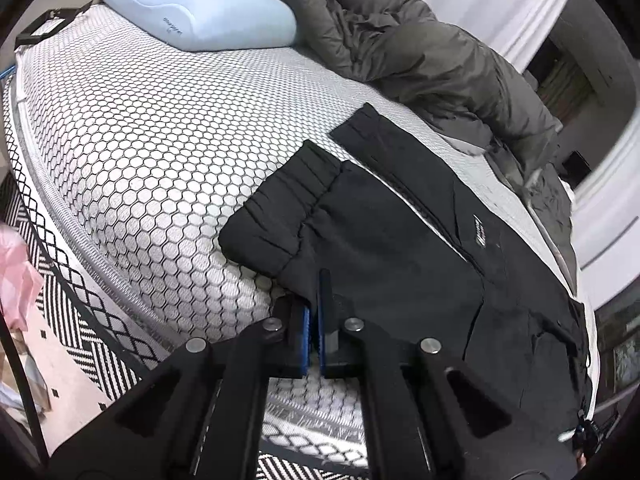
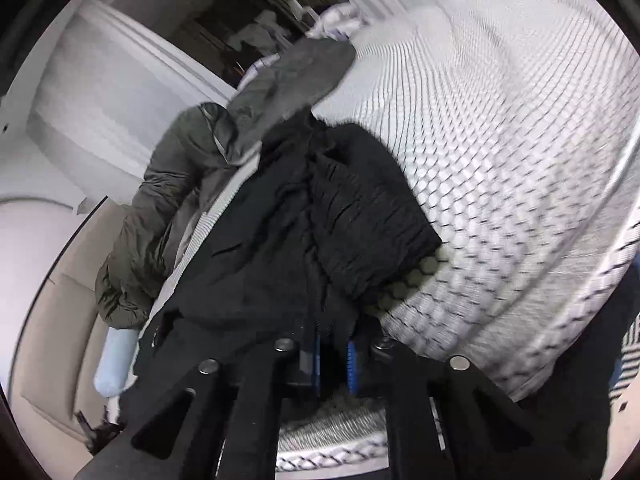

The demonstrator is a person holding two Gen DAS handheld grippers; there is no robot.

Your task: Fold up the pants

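Black pants (image 1: 400, 240), with a gathered elastic waistband and a small label, are spread on the honeycomb-patterned mattress (image 1: 140, 140). Their near edge is pinched by the left claw (image 1: 315, 304) and right claw (image 2: 334, 354).

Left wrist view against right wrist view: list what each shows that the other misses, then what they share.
Only the left wrist view: the pillow's broad top, the patterned rug, and the left gripper shut on the pants' near edge. Only the right wrist view: the beige floor and the right gripper closed on dark cloth. Both: the black pants, the grey jacket and the honeycomb mattress.
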